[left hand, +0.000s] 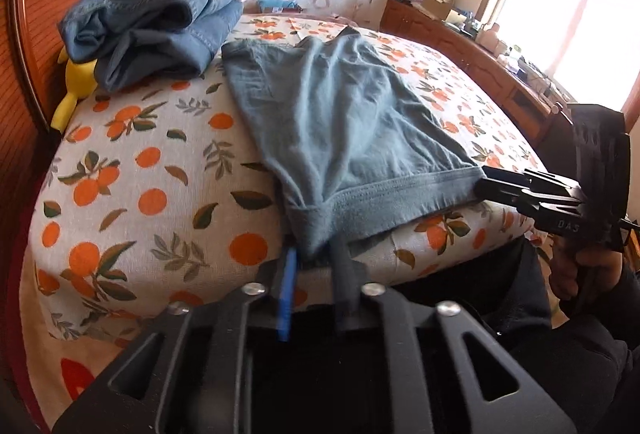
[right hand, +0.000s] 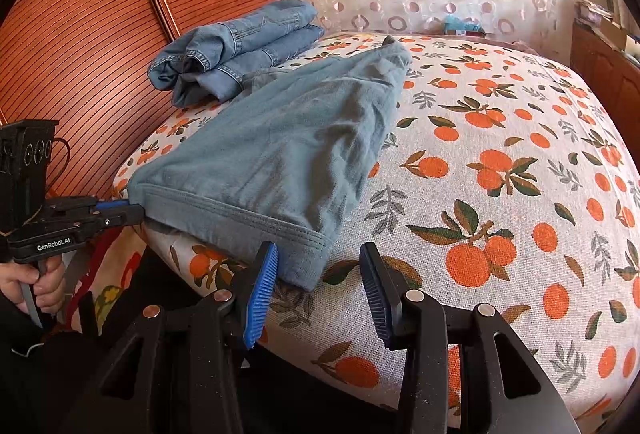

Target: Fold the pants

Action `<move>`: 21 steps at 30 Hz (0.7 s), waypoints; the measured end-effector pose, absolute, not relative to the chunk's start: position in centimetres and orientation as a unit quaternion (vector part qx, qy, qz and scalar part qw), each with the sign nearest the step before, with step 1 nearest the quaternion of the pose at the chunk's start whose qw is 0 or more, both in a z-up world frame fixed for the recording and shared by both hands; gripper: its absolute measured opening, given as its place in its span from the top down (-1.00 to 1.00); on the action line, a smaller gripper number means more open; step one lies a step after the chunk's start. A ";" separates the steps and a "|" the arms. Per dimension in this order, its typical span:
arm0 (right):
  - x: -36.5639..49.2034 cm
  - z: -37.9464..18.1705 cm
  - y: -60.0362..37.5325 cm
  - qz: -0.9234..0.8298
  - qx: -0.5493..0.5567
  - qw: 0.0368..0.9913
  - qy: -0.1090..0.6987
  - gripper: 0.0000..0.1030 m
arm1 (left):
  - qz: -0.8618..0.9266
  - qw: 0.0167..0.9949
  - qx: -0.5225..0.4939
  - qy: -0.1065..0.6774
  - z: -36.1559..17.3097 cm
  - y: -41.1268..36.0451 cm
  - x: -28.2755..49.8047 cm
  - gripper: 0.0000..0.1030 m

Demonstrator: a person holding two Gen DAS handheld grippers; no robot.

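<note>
Grey-blue pants [right hand: 288, 138] lie folded flat on bed.

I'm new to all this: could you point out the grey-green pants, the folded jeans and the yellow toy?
Grey-green pants [right hand: 280, 138]: right wrist view, middle of the fabric.
Folded jeans [right hand: 240, 46]: right wrist view, top layer of the stack.
Yellow toy [left hand: 78, 82]: left wrist view, its body poking out under the jeans.

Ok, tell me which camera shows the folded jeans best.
The right wrist view. There the folded jeans lie in plain sight beside the grey-blue pants, with stacked layers, hems and seams sharp. The left wrist view shows the jeans too, but softer and rumpled-looking, lying partly over a yellow toy.
</note>
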State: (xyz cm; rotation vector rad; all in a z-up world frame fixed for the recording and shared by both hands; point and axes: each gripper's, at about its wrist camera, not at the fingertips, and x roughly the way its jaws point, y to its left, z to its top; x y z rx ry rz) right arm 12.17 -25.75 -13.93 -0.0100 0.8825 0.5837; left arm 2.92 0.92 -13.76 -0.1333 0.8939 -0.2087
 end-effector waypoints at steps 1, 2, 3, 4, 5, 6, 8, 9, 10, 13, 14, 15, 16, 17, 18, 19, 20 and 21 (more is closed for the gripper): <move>12.2 -13.9 -25.8 0.278 -0.005 0.863 0.421 0.14 | -0.102 0.895 -0.066 0.429 -13.6 1.0 2.9 0.41; 12.2 -13.9 -25.8 0.278 -0.005 0.863 0.422 0.14 | -0.103 0.896 -0.068 0.427 -13.5 1.1 2.9 0.39; 12.2 -13.9 -25.8 0.277 -0.005 0.863 0.422 0.14 | -0.103 0.897 -0.071 0.424 -13.4 1.2 2.9 0.38; 12.1 -13.9 -25.8 0.278 -0.003 0.863 0.422 0.14 | -0.103 0.898 -0.077 0.420 -13.3 1.4 2.9 0.36; 12.1 -13.9 -25.8 0.277 -0.002 0.863 0.422 0.14 | -0.102 0.900 -0.084 0.415 -13.1 1.6 2.9 0.36; 12.1 -13.9 -25.8 0.276 -0.002 0.864 0.422 0.14 | -0.101 0.902 -0.090 0.410 -12.8 1.8 2.7 0.36; 12.1 -13.9 -25.7 0.276 -0.005 0.864 0.422 0.14 | -0.100 0.905 -0.105 0.400 -12.5 2.3 2.7 0.35; 12.1 -13.9 -25.7 0.276 -0.005 0.864 0.422 0.14 | -0.100 0.905 -0.110 0.398 -12.5 2.5 2.9 0.35; 12.1 -13.9 -25.7 0.276 -0.004 0.864 0.422 0.14 | -0.096 0.906 -0.111 0.397 -12.4 2.5 3.1 0.35; 12.1 -13.9 -25.7 0.276 -0.004 0.864 0.422 0.14 | -0.091 0.907 -0.118 0.394 -12.5 2.6 3.8 0.35; 12.1 -13.9 -25.7 0.276 -0.004 0.864 0.422 0.14 | -0.089 0.907 -0.120 0.394 -12.5 2.6 4.0 0.35; 12.1 -13.9 -25.7 0.277 -0.003 0.864 0.422 0.14 | -0.088 0.907 -0.119 0.395 -12.6 2.5 4.3 0.35; 12.1 -13.9 -25.7 0.277 -0.003 0.864 0.421 0.14 | -0.086 0.907 -0.114 0.397 -12.7 2.3 4.5 0.35; 12.1 -13.9 -25.7 0.277 -0.003 0.863 0.421 0.14 | -0.083 0.907 -0.108 0.399 -12.8 2.1 4.7 0.35; 12.1 -13.9 -25.7 0.277 -0.003 0.863 0.422 0.14 | -0.077 0.906 -0.100 0.404 -13.1 1.8 4.9 0.35; 12.1 -13.9 -25.7 0.277 -0.002 0.863 0.422 0.14 | -0.074 0.905 -0.096 0.409 -13.4 1.7 5.0 0.35; 12.0 -13.9 -25.7 0.277 -0.002 0.864 0.421 0.14 | -0.073 0.903 -0.096 0.413 -13.7 1.7 5.0 0.35; 12.0 -13.9 -25.7 0.277 -0.003 0.864 0.421 0.14 | -0.076 0.900 -0.096 0.417 -13.9 1.6 5.0 0.35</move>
